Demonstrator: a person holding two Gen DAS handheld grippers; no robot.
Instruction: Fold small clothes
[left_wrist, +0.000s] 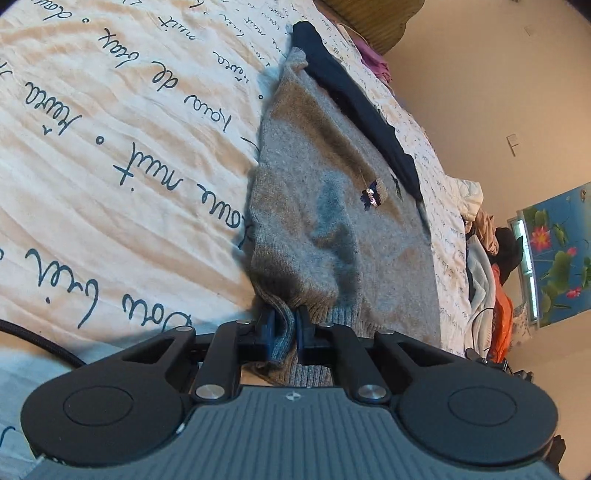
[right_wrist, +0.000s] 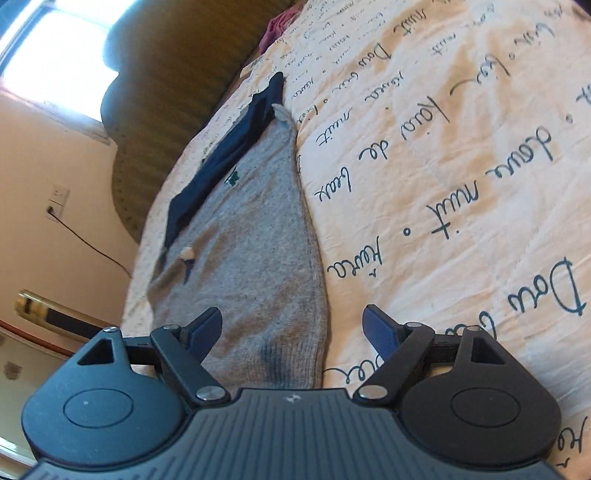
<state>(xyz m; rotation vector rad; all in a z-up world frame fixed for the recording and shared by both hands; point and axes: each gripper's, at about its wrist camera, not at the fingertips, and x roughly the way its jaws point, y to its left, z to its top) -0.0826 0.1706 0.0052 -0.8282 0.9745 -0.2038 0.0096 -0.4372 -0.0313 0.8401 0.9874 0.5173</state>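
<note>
Grey sweater (left_wrist: 332, 206) lies flat on the printed bedspread (left_wrist: 110, 155), seemingly part-folded, a dark garment (left_wrist: 354, 99) alongside. Its ribbed hem is pinched by the left gripper (left_wrist: 284, 325); the right gripper (right_wrist: 291, 328) is held spread wide above the near edge. Further folds judged outstanding.

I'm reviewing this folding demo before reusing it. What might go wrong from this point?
1. The left gripper pinches only a thin bunch of the grey sweater hem, so the knit may slip out when lifted.
2. The right gripper is open and holds nothing; lifting one-sided would likely skew the fold.
3. The navy garment lies along the sweater's far edge, seemingly touching, and may get dragged along.
</note>
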